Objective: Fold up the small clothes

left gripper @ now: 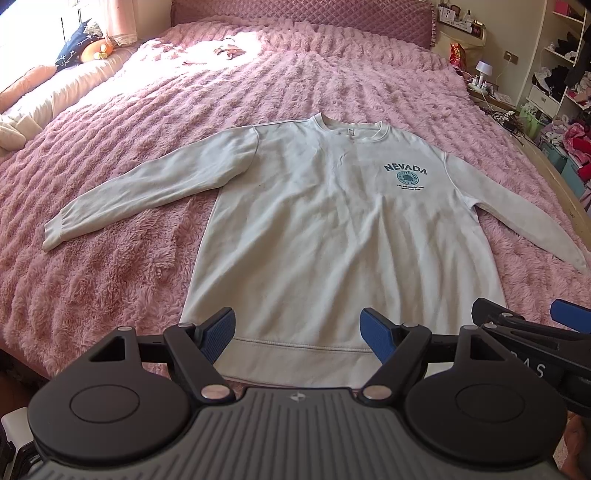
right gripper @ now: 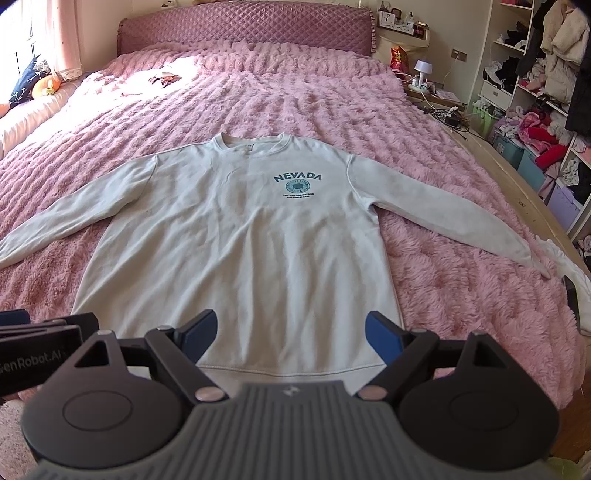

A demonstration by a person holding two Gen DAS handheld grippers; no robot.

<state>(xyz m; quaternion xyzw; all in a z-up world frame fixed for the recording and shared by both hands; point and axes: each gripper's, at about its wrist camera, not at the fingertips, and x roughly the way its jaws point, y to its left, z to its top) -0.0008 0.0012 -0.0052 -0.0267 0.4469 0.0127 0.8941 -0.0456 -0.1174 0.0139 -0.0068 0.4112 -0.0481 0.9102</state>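
No folds made yet. The sweatshirt (left gripper: 332, 229) lies flat and face up on the bed (left gripper: 110, 155), logo showing, both sleeves spread out to the sides, hem toward the cameras, collar toward the headboard (right gripper: 243, 29). So the spread-out step looks done; sleeve folds, side folds and the final hem-to-collar fold are all still to do, as far as I can judge.

Left gripper (left gripper: 297, 334): jaws wide apart, nothing between them. It hangs just short of the hem, roughly over the hem's middle-to-left part; the band runs across the gap between its fingers. Whether the tips touch the cloth is hard to tell from this angle, probably not.

Right gripper (right gripper: 291, 334): also wide open and empty. It sits near the hem too, toward the hem's right corner, which shows just inside its right finger. In the left wrist view it appears close beside the left gripper, on its right.

Relative to the sweatshirt: left cuff (left gripper: 53, 236) is far out to the left of the body, right cuff (right gripper: 535, 264) far right, near the bed's edge beside a white cloth (right gripper: 565, 262). Both cuffs are well apart from either gripper.
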